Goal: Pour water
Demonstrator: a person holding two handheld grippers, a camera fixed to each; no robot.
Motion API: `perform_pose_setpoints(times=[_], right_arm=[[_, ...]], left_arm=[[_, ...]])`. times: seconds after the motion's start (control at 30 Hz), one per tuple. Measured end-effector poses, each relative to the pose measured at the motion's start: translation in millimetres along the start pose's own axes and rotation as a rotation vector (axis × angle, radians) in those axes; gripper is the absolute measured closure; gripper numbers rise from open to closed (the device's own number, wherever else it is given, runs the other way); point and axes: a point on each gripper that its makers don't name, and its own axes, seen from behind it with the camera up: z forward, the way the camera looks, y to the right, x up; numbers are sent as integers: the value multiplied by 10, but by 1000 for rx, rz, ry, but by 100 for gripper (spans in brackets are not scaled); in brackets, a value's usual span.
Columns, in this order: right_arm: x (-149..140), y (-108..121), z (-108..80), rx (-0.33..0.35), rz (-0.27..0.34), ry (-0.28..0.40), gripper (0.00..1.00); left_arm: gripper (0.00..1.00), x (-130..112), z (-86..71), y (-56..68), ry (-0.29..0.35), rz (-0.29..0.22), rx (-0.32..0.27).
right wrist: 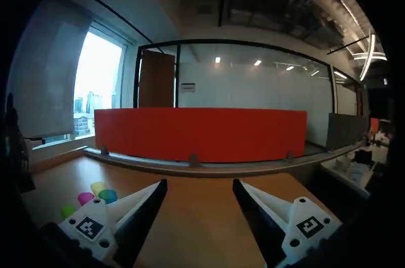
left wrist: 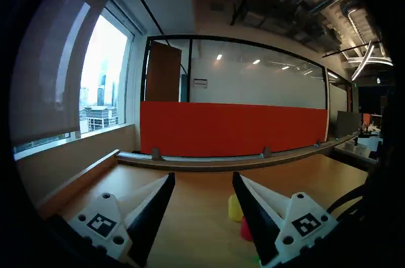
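Cups: 4 small plastic cups sat in a bunch on the table: a yellow cup (right wrist: 98, 187), a pink cup (right wrist: 85, 198), a teal cup (right wrist: 107, 195) and a green cup (right wrist: 67, 211). In the right gripper view they were low on the left, just beside that gripper's left finger.
Water: I could not tell if any cup had water in it.
Left gripper (left wrist: 202, 202): its 2 white fingers with black edges were spread wide, with nothing between them. The yellow cup peeked out from behind its right finger.
Right gripper (right wrist: 200, 204): spread wide too and holding nothing. It pointed at bare table, not at the cups.
Table: a light brown wooden table (right wrist: 202, 227) with an orange divider panel (right wrist: 202, 134) along its far edge.
What could go wrong: the cups stood very close together, so a finger reaching for 1 might bump the others over. The cups looked small and light, so a hard squeeze might make 1 slip out and spill.
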Motion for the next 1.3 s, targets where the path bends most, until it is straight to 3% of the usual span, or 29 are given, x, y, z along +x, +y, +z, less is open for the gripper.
perform_pose_setpoints(times=[0.27, 0.67, 0.8, 1.07, 1.3], right_arm=[[316, -46, 52, 17, 20, 4, 0], [475, -28, 122, 26, -5, 13, 0], [478, -106, 139, 71, -3, 11, 0], [423, -365, 165, 217, -42, 1, 0], [473, -674, 103, 375, -55, -2, 0]], left_arm=[[17, 217, 51, -33, -13, 5, -14], [17, 396, 111, -113, -10, 27, -8], [17, 421, 121, -3, -11, 21, -55], [17, 467, 75, 344, -2, -7, -230], [17, 456, -28, 572, -17, 42, -367]])
